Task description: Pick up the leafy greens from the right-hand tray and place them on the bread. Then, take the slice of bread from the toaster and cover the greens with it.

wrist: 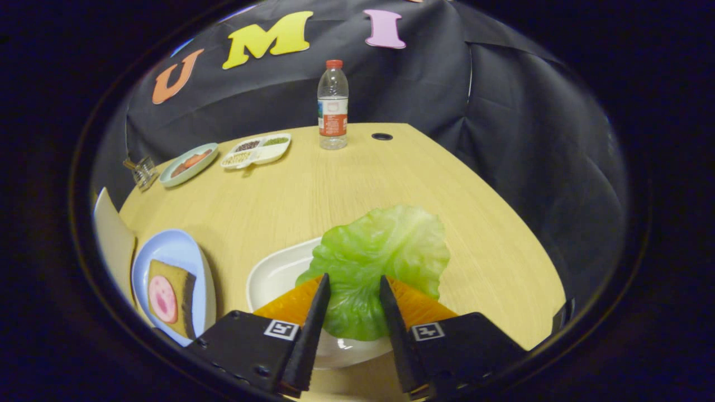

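A big green lettuce leaf (377, 262) sits between my gripper's (353, 286) two black fingers (317, 312), which press on its near part. The leaf hangs over a white tray (273, 276) that lies under and just ahead of the fingers. To the left of the fingers a light blue plate (176, 248) holds a slice of bread (181, 290) with a pink round of ham (163, 298) on top. The toaster is out of sight.
On the far side of the wooden table (357, 178) stand a clear water bottle (333, 106), a white divided dish (257, 151) of grains and a green plate (189, 163) of food. A small metal rack (144, 170) sits at the far left edge.
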Tool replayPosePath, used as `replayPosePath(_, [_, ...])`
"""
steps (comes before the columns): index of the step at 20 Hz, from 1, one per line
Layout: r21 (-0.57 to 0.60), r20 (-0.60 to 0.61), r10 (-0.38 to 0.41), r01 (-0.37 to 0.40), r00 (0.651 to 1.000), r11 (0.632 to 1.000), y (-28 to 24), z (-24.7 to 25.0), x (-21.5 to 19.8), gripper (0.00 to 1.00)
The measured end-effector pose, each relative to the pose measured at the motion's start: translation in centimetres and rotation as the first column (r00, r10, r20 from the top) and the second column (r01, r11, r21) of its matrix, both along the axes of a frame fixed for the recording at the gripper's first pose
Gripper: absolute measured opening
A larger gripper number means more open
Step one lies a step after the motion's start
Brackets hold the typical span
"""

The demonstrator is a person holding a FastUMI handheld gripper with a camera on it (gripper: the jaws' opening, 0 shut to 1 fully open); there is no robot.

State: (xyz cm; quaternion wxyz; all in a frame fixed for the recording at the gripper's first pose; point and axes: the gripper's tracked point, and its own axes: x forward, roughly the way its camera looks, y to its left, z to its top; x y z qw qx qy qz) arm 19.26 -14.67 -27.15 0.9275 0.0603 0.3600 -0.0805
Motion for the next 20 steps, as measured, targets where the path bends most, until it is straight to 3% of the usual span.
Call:
replayPosePath(1, [0.002,0.003,0.004,-0.004,1.0,1.0,-0.2,-0.1,0.3,0.51])
replayPosePath(3, [0.012,0.016,-0.013,0.012,1.0,1.0,-0.5,-0.1,0.4,0.27])
replayPosePath(4, [0.026,0.019,-0.021,0.02,1.0,0.999,-0.6,-0.1,0.3,0.07])
replayPosePath(6, [-0.007,0.02,-0.057,0.058,0.998,0.998,-1.6,0.1,0.0,0.07])
replayPosePath(7, [-0.033,0.031,-0.067,0.068,0.997,0.997,-1.9,0.4,0.0,0.01])
replayPosePath(9, [-0.014,0.033,-0.057,0.058,0.998,0.998,-1.4,0.9,-0.3,0.0])
replayPosePath(14, [0.07,0.148,0.009,-0.019,0.989,0.997,2.4,6.5,-1.4,0.0])
replayPosePath(20, [0.081,0.199,0.17,-0.189,0.965,0.979,11.2,9.4,-3.5,0.0])
